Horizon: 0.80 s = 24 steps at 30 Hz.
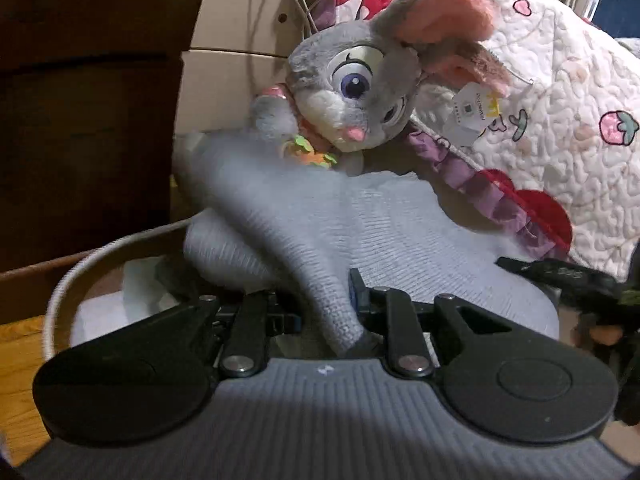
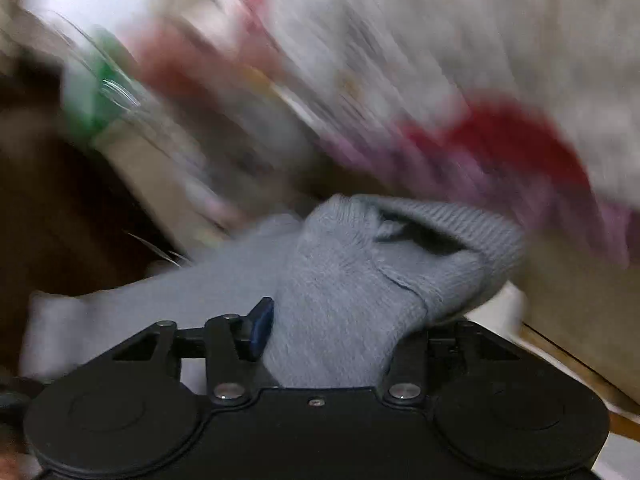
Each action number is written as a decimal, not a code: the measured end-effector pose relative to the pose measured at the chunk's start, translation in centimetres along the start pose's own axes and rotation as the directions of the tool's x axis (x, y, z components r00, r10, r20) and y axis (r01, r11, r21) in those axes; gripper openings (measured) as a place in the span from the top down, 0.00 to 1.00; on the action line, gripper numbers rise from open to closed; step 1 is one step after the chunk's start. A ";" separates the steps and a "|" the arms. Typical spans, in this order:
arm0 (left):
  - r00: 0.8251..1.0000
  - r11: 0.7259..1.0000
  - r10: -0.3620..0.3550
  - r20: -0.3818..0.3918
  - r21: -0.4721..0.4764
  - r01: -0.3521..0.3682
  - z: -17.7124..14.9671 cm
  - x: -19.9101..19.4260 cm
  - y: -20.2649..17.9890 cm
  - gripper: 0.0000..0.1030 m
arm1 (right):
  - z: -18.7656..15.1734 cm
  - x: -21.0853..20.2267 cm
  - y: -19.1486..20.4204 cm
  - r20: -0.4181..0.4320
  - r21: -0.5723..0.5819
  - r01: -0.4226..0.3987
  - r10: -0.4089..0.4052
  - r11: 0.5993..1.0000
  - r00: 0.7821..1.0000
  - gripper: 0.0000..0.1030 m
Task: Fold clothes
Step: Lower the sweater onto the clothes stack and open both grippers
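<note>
A light grey-blue knitted garment lies bunched over a white rope-rimmed basket, and a fold of it runs down between the fingers of my left gripper, which is shut on it. In the right wrist view the same knitted garment is gathered in a thick wad inside my right gripper, which is shut on it; one blue pad shows at its left, the other is hidden by the knit. The right gripper's black tip appears at the right edge of the left wrist view.
A grey plush rabbit leans against cardboard boxes behind the garment. A white quilt with red and pink patches is piled on the right. Dark wooden furniture fills the left. The right wrist view's background is motion-blurred.
</note>
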State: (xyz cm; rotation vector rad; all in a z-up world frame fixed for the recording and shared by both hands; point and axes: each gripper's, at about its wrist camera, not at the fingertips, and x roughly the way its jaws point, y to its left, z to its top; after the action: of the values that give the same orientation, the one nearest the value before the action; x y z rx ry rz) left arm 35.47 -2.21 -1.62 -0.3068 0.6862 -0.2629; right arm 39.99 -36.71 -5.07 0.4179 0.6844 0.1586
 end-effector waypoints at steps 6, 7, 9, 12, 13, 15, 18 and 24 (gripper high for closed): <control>0.997 0.996 0.038 0.066 0.081 -0.043 1.3 -0.5 -1.0 0.83 | 0.4 -1.0 -1.6 0.153 0.143 -0.145 0.122 0.979 0.981 0.76; 0.995 0.995 0.054 0.086 0.076 -0.061 1.4 -0.8 -0.9 0.83 | 1.0 -2.0 -0.4 0.188 0.080 -0.174 0.157 0.982 0.970 0.77; 0.991 0.996 0.071 0.114 0.038 -0.076 1.5 -1.1 -0.5 0.83 | 2.2 -3.8 2.0 0.235 -0.052 -0.221 0.227 0.974 0.945 0.78; 0.997 0.996 0.057 0.057 -0.071 -0.052 0.4 -0.7 1.8 0.82 | 2.9 -4.1 3.7 0.243 -0.134 -0.194 0.222 0.972 0.944 0.75; 0.998 0.993 0.051 0.033 -0.104 -0.048 0.2 -0.2 2.4 0.80 | 3.0 -3.0 3.6 0.201 -0.140 -0.109 0.136 0.984 0.970 0.53; 0.997 0.997 0.067 0.028 -0.045 -0.065 -0.3 0.1 1.8 0.76 | 2.7 -0.6 2.7 0.015 -0.126 0.115 -0.114 0.985 0.993 0.36; 0.996 0.996 0.084 0.040 0.007 -0.085 -0.2 -0.5 0.7 0.72 | 0.6 -2.5 1.8 0.020 -0.012 0.166 -0.166 0.986 0.986 0.38; 0.998 0.989 0.061 0.031 -0.134 -0.057 0.0 -1.2 3.0 0.71 | -5.2 -8.7 7.5 0.100 -0.193 0.007 0.012 0.981 0.995 0.37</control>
State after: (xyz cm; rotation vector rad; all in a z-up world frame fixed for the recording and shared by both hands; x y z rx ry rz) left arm 34.96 0.97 -2.05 -0.4167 0.6780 -0.1552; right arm 29.94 -30.67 -0.52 0.2387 0.5635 0.2031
